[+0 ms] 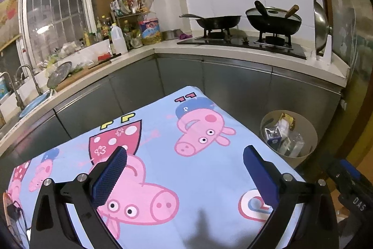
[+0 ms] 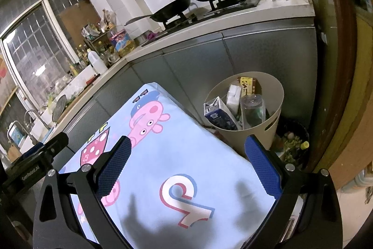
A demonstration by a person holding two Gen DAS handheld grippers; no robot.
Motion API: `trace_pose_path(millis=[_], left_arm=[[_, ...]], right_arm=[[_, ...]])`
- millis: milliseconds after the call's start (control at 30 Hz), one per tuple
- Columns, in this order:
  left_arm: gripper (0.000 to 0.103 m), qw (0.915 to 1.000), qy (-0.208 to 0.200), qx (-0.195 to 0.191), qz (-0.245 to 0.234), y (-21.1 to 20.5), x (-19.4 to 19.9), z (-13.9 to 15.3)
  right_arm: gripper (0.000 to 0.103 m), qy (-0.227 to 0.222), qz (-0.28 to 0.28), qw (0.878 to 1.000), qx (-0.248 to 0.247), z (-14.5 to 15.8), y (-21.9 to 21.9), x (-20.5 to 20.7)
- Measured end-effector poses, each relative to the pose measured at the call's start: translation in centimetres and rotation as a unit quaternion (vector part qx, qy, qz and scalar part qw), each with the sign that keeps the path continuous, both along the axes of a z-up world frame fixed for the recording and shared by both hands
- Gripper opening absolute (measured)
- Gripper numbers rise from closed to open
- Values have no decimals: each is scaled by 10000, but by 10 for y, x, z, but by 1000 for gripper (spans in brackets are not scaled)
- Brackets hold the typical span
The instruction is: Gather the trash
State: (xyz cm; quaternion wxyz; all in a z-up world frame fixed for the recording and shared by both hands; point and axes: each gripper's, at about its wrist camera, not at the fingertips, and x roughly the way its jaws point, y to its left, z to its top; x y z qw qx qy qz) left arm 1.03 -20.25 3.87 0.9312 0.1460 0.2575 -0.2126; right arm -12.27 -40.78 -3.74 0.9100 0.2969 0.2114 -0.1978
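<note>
A beige trash bin [image 2: 275,118] stands on the floor off the table's right edge; it also shows in the left wrist view [image 1: 310,130]. It holds a blue-and-white carton [image 2: 218,114], a clear plastic bottle [image 2: 253,109], a white box and a yellow packet. My left gripper [image 1: 185,161] is open and empty above the cartoon tablecloth [image 1: 163,132]. My right gripper [image 2: 187,154] is open and empty above the cloth [image 2: 174,155], its right finger near the bin. No trash shows on the cloth.
A dark bin [image 2: 293,144] with food scraps sits behind the beige one. Grey cabinets [image 1: 233,85] run behind the table, under a counter with two woks [image 1: 274,21] on a stove, bottles and a sink [image 1: 28,97]. A wooden door frame [image 2: 338,62] stands at right.
</note>
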Motion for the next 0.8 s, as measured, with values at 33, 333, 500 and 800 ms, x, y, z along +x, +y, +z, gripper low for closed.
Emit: trace_pose_path(millis=[33,333,500,800], left_arm=[[99,10000,-10,3,15,0,0,0],[99,9999,-151,8,83,3,0,3],[99,9997,-195,82,78,1,-2,2],[99,9998,-205,12,73,5,-3,1]], right_arm=[[97,7,19,10000,-18,0,2,0],[97,89,149,9998,23,-3,1,4],[97,110,189,9997,73,-4,-1,6],[97,106,183,9997,99,-5,-1,6]])
